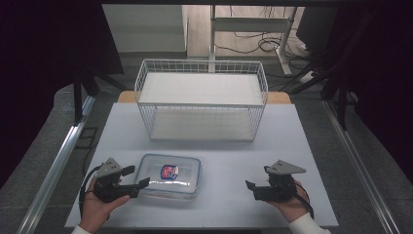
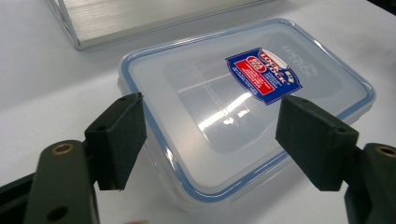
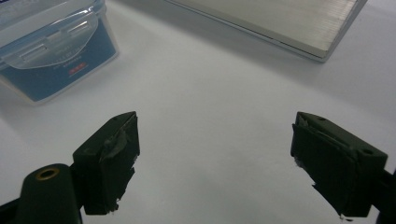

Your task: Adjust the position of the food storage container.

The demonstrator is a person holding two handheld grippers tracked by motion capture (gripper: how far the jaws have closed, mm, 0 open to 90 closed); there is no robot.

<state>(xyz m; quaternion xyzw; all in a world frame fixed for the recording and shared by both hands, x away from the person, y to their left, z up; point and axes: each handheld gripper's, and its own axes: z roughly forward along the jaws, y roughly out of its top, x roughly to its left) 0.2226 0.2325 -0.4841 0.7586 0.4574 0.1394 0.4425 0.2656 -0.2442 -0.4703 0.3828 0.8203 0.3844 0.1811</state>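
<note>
A clear plastic food container (image 1: 169, 174) with a blue-rimmed lid and a red-and-blue label lies on the white table, front left of centre. My left gripper (image 1: 137, 177) is open at its left end; in the left gripper view the jaws straddle the near corner of the container (image 2: 243, 107) without closing on it. My right gripper (image 1: 254, 187) is open over bare table at the front right, well apart from the container, whose clasped end (image 3: 53, 51) shows at the upper left of the right gripper view.
A white wire basket rack (image 1: 201, 100) with two shelf levels stands at the back middle of the table (image 1: 292, 141). Its base edge (image 2: 121, 23) (image 3: 280, 28) lies just beyond the container. Metal rails run along both sides of the table.
</note>
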